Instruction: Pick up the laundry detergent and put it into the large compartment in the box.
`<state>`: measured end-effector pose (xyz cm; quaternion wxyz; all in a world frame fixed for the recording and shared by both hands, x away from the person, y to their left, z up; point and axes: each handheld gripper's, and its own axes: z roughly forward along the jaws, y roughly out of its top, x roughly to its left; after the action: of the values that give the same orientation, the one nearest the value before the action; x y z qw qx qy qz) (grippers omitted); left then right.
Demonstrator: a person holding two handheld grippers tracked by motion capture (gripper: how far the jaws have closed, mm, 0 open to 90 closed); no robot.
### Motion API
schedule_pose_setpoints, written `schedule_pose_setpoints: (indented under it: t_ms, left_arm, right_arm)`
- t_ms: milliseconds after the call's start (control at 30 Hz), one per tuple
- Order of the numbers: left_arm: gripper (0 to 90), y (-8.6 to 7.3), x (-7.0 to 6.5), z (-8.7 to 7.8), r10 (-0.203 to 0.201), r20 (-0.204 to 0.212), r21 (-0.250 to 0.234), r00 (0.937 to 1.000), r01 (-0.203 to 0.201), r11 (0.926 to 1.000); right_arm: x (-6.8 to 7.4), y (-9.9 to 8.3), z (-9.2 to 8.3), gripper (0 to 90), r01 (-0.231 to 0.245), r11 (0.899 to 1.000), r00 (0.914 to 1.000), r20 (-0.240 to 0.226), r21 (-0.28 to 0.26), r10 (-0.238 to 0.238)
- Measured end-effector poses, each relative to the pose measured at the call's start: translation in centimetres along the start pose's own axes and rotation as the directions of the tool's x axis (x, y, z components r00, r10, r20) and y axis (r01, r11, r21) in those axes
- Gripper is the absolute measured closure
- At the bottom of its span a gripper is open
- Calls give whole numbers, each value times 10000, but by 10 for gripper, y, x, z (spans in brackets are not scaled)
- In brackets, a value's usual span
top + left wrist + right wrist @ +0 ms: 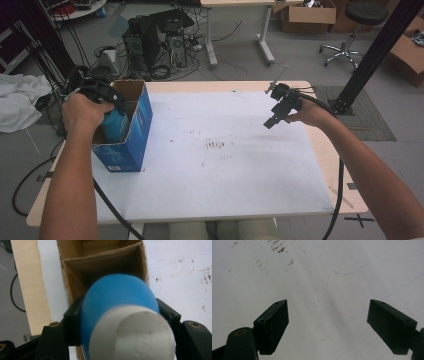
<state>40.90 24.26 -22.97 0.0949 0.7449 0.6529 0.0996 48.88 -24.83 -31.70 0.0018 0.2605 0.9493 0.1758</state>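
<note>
A blue cardboard box (135, 131) stands open-topped at the table's left edge. My left gripper (112, 102) hangs over its opening, shut on a blue bulb-shaped object (116, 125) with a white end (135, 335). In the left gripper view the blue object (117, 297) points down into the box's brown interior (100, 262), the black jaws pressed against both its sides. My right gripper (274, 120) is held above the table's right half, open, with nothing between its fingers (272, 322); below them lies the bare white surface (324, 277).
The white tabletop (225, 165) has small dark marks (217, 145) near its middle. A black frame post (370, 55) rises at the right rear. Computer towers (150, 42), cables, a desk leg and a stool (357, 30) stand on the floor beyond the table.
</note>
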Motion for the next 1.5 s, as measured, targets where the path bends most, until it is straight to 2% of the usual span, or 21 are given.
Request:
schedule_pose_setpoints:
  t_ms: [367,533,833,1167,1300,1400,1500]
  left_arm:
    - [380,-8,3,27,-217,40,180,9998,216,9996]
    - [380,-11,4,40,-165,116,406,9998,160,9990]
    - [380,-12,7,52,-191,188,554,9996,181,9983]
    - [376,-13,10,54,-432,273,377,9987,422,9984]
    - [372,-14,12,54,-699,355,307,9969,688,9972]
    - [354,-15,14,50,-956,571,194,9938,946,9953]
    - [328,-15,16,46,-1002,703,97,9925,997,9950]
  right_arm:
    - [0,0,3,174,-18,10000,10000,-32,54,18]
    - [0,0,3,174,-21,10000,10000,-31,94,22]
    - [-1,-1,4,174,-77,9999,10000,-11,116,77]
    - [0,1,6,174,-42,9999,10000,-12,129,42]
    - [1,2,6,174,-29,9999,10000,-21,126,30]
    - [2,2,6,174,-21,9999,10000,-28,119,21]
    - [2,1,4,174,-50,10000,10000,-11,86,50]
